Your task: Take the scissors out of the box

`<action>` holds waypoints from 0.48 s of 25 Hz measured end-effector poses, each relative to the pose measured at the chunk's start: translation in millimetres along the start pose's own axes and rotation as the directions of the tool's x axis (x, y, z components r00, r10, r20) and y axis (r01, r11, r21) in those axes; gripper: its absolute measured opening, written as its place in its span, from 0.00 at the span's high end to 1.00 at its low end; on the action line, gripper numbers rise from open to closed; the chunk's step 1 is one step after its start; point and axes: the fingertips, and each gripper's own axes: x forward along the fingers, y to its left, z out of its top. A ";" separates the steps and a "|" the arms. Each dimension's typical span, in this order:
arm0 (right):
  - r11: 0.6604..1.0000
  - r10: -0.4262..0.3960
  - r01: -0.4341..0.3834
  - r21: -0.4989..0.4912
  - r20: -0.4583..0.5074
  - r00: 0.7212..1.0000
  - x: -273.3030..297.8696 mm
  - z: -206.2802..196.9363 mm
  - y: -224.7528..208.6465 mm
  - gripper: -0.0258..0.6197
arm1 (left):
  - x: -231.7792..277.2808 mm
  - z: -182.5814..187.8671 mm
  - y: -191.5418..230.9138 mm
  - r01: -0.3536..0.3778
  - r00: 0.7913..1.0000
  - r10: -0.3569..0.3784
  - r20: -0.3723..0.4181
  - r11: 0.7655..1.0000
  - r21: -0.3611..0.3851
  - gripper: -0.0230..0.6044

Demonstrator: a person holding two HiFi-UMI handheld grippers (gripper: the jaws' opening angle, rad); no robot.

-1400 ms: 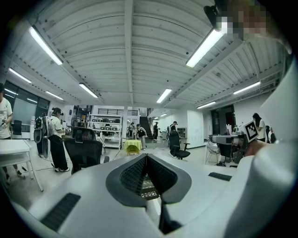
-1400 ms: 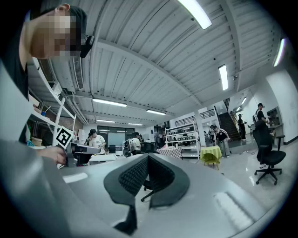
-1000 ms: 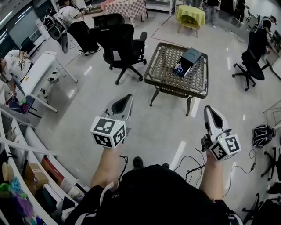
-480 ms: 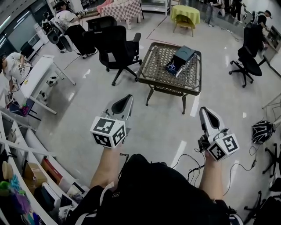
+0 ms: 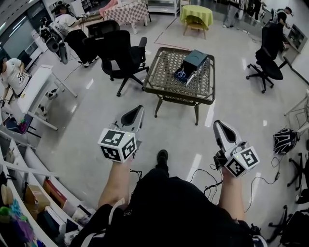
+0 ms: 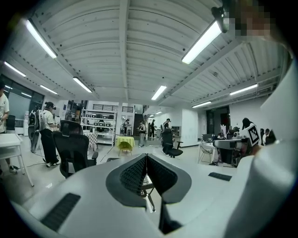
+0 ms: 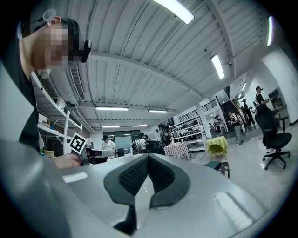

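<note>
We hold the left gripper and right gripper, jaws together and empty, well apart from the table bearing the box and scissors.

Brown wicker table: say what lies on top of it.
A dark box with scissors showing at its front. Anything deeper inside or under the box is covered.

Wicker-topped low table at centre far, black office chairs to its left, another black chair far right, yellow-draped table and checked-cloth table beyond, white desk at left, cluttered shelving near left, dark helmet on the floor at right, cables on the glossy floor.
</note>
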 end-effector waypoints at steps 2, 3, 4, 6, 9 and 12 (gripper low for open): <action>1.000 -0.007 0.007 -0.002 -0.014 1.000 5.0 -2.0 -6.6 0.94 | 15.8 -1.7 4.1 0.014 1.000 -0.014 -0.001 1.000 -0.012 0.95; 1.000 -0.015 0.015 -0.001 -0.020 1.000 7.6 -2.7 -10.9 0.94 | 24.5 -2.6 6.6 0.022 1.000 -0.022 -0.001 1.000 -0.018 0.95; 1.000 -0.025 0.025 -0.001 -0.025 0.999 10.7 -2.9 -15.8 0.94 | 33.5 -3.2 9.6 0.030 1.000 -0.030 -0.002 0.999 -0.025 0.95; 0.999 -0.048 0.048 0.001 -0.032 0.998 19.8 -2.3 -26.6 0.94 | 52.4 -2.8 16.6 0.048 0.999 -0.048 -0.002 0.998 -0.036 0.95; 0.998 -0.059 0.059 0.001 -0.053 0.997 43.1 -5.6 -41.8 0.94 | 81.1 -2.2 30.8 0.068 0.998 -0.068 -0.003 0.996 -0.050 0.95; 0.999 -0.053 0.053 0.003 -0.072 0.996 76.8 -9.1 -55.3 0.94 | 113.2 -3.3 51.7 0.078 0.997 -0.079 -0.015 0.995 -0.069 0.95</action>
